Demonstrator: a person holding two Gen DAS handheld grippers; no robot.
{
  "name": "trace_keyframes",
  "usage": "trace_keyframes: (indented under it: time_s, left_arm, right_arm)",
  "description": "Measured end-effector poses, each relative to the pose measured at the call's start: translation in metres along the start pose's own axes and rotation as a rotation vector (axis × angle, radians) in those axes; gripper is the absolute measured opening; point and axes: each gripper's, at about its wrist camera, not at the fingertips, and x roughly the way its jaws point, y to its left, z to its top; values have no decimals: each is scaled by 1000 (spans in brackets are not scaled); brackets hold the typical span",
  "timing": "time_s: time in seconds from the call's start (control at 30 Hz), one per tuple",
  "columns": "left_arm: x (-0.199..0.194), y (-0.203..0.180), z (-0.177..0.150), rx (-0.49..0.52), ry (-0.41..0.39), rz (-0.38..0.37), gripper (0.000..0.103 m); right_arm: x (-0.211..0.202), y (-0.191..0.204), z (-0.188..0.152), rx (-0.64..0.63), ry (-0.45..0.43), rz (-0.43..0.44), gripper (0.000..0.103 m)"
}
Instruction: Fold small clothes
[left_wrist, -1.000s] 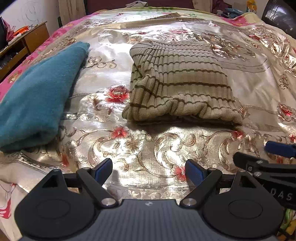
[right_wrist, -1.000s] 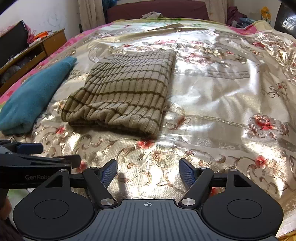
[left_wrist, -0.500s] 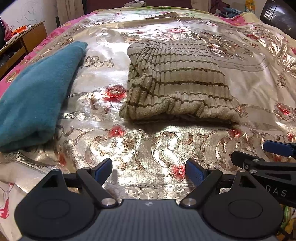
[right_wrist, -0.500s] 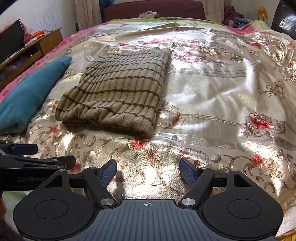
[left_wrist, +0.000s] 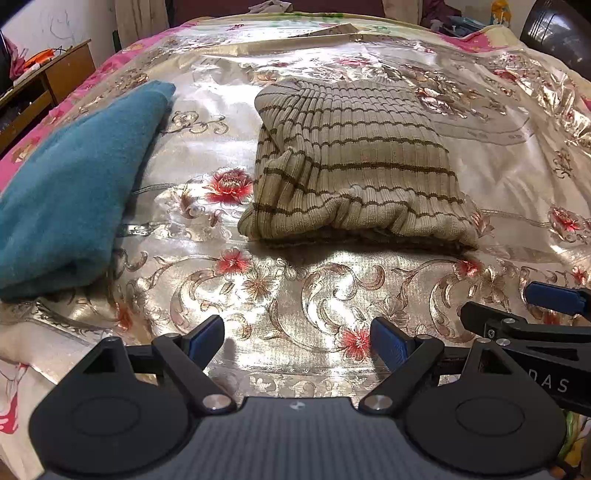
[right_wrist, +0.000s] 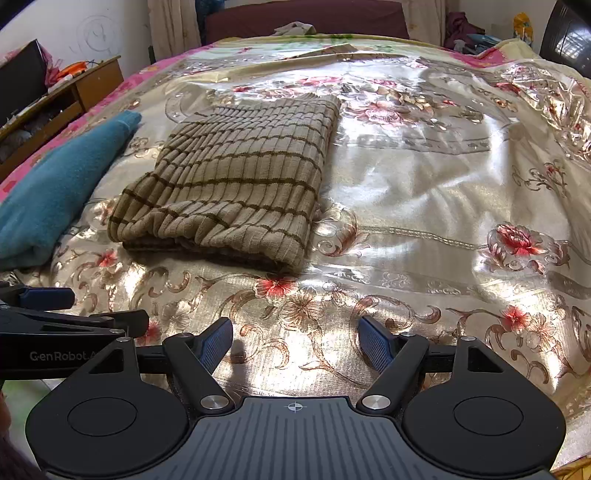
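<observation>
A beige ribbed sweater with brown stripes (left_wrist: 354, 166) lies folded into a rectangle on the shiny floral bedspread (left_wrist: 295, 295); it also shows in the right wrist view (right_wrist: 236, 184). My left gripper (left_wrist: 297, 341) is open and empty, hovering over the bedspread in front of the sweater's near edge. My right gripper (right_wrist: 295, 341) is open and empty, in front of and to the right of the sweater. Each gripper shows at the edge of the other's view: the right one (left_wrist: 524, 314) and the left one (right_wrist: 74, 310).
A folded teal garment (left_wrist: 74, 184) lies left of the sweater, also in the right wrist view (right_wrist: 62, 184). A wooden cabinet (right_wrist: 62, 96) stands off the bed's left side. Loose clothes (right_wrist: 295, 27) lie at the bed's far end.
Both grippers have drawn back slightly from the sweater and stay open. The sweater and teal garment have not moved.
</observation>
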Motion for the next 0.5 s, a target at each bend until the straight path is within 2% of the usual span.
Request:
trace_keyframes:
  time_s: [0.5]
  left_arm:
    - [-2,-2,0,19,-21,14,90]
  right_arm:
    - [0,0,0,1,0,1,77]
